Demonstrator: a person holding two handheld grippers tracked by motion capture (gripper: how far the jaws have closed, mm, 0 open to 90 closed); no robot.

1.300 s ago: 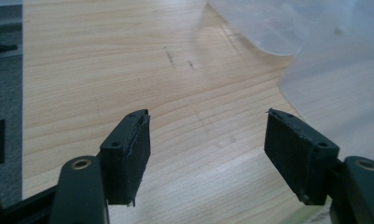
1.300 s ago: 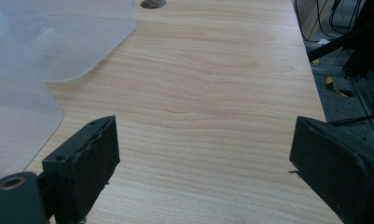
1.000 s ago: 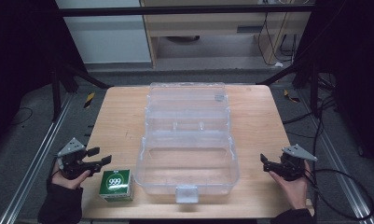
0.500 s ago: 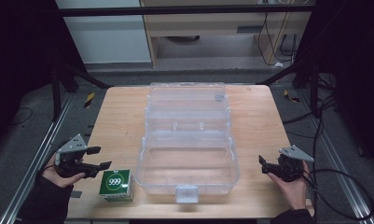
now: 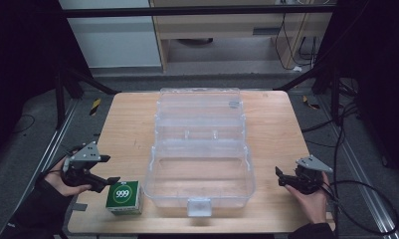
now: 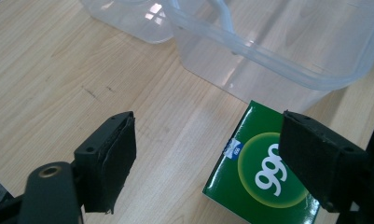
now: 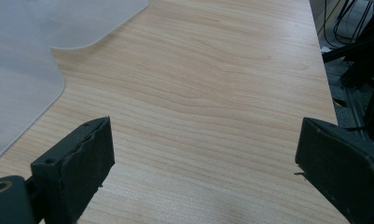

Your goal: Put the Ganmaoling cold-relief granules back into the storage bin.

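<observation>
While the left gripper (image 5: 103, 170) hangs just beside the green box (image 5: 123, 197) with its jaws spread and nothing between them, the likeliest slip is a shove: one jaw sits over the box top in the left gripper view, so closing from there could push the green box against the clear plastic container (image 5: 199, 191) instead of pinching it. The right gripper (image 5: 280, 177), also spread wide and empty, hovers over bare table (image 5: 271, 129), well clear.

The clear box (image 5: 199, 169) sits mid-table (image 5: 271, 124). The small carton (image 5: 123, 197) lies just left of the box's near corner, on the table.
</observation>
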